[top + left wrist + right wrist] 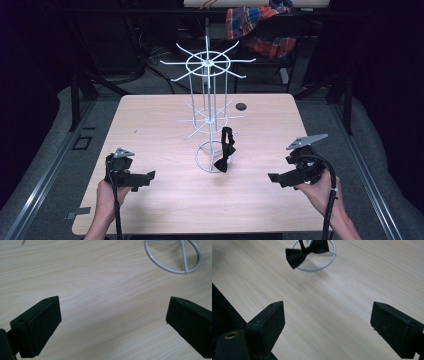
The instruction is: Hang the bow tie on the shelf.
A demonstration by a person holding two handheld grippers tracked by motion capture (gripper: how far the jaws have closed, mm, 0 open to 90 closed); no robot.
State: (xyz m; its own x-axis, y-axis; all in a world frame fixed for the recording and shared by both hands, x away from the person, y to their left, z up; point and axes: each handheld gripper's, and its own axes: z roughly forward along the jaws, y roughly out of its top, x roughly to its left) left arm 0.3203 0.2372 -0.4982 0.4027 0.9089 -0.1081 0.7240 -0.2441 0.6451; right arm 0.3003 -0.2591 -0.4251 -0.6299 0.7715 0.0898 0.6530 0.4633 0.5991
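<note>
A white wire display stand [208, 95] with two tiers of radiating hooks rises from a ring base [173, 256] in the middle of the wooden table [150, 120]. A black bow tie [224, 150] hangs by its strap from a lower hook on the stand's right side, down over the ring base [317, 257]; the bow tie [305, 251] appears at the top of the right gripper view. My left gripper [145, 177] is held low at the front left, open, with nothing between its jaws. My right gripper [276, 178] is at the front right, open too.
A dark round hole [241, 106] sits in the table near its far right part. Behind the table stand dark frames and a chair draped with a red and blue plaid cloth [260, 25]. Bare wood lies between the two grippers.
</note>
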